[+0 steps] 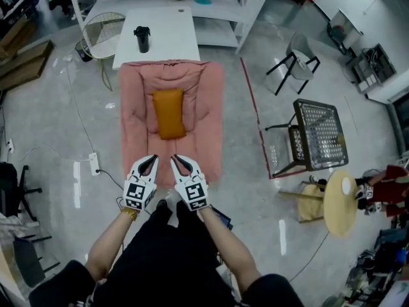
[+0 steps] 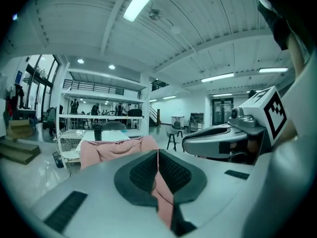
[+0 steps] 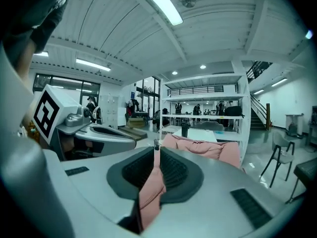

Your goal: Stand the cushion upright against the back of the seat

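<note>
Cushion point(image 1: 169, 112) is lying flat in the middle of the armchair point(image 1: 132, 130) seat, with its long axis pointing at the armchair's back point(image 1: 171, 74). It is not yet stood up.

**Handling (judged):**
- The cushion is being read as light, soft and squashy, with a fabric cover that is not slippery and nothing to break.
- Sag is being expected if only one corner is pinched.
- A two-sided hold is being advised, one tong on each long side near the end facing the armchair's front edge, with a fold of cover plus fill being pinched.
- That end would then be lifted and the far end pivoted into the crease under the armchair's back.

**Tongs:**
- Left gripper point(image 1: 153, 159) and right gripper point(image 1: 174, 159) are being held side by side just over the armchair's front edge, well short of the cushion.
- Left jaws are pressed together, and right jaws are down to a hairline slit.
- Nothing is being gripped by either; only the armchair's pink is showing past the pads.
- Both will need opening wide before any grab.

**Edges and room:**
- The cushion is being flanked by the armchair's padded arms, so side gaps are tight. Entry from above and the front is being favoured.
- A white table point(image 1: 167, 24) with a black cup point(image 1: 142, 39) is standing just behind the armchair's back, so overshoot is being flagged there.
- A mesh chair point(image 1: 318, 135) is sitting well apart to the armchair's right.
- A power strip point(image 1: 94, 164) is lying near its left side.
</note>
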### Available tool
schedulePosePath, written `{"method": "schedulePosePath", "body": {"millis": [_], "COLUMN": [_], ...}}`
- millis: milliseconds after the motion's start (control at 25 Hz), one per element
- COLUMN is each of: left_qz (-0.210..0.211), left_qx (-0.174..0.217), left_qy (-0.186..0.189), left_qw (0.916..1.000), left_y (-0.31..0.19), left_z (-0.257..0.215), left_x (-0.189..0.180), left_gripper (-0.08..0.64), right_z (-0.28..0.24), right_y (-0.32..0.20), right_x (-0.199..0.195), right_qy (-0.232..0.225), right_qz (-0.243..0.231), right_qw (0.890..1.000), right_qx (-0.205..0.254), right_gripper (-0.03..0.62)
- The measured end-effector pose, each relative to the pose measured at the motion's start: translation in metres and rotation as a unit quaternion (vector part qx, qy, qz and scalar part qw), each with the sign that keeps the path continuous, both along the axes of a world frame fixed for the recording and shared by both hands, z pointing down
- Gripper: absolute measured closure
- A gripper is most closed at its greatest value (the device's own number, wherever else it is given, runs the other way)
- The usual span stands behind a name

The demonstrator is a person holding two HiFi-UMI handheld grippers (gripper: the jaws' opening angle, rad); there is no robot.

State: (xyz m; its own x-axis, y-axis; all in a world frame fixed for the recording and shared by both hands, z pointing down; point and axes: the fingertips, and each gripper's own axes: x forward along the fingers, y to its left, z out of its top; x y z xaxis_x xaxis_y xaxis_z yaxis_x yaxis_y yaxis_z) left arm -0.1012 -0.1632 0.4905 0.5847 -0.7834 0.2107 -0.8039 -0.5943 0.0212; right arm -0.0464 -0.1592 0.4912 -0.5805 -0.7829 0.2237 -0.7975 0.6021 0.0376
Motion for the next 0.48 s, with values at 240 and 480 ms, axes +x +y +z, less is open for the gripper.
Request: {"method": "schedulePosePath", "body": {"millis": [240, 480], "left_qz": [-0.020, -0.042], "left_qx": [-0.002, 0.024], "left_qy": [0.012, 0.013], "left_qw": [0.9997, 0.9987], "left_y": [0.046, 0.099], "left_z": [-0.006, -0.025], "left_x": [-0.004, 0.029], "left_gripper": [0.541, 0.541], "right_z": [-0.025, -0.036], "right_y": [0.050, 0.100], "right_x": [-0.014, 0.038], "right_qy": [-0.019, -0.042], "right_qz": [-0.019, -0.020], "right_qw": [0.999, 0.998], "right_qx": [0.032, 0.047], "right_gripper": [0.546, 0.546]}}
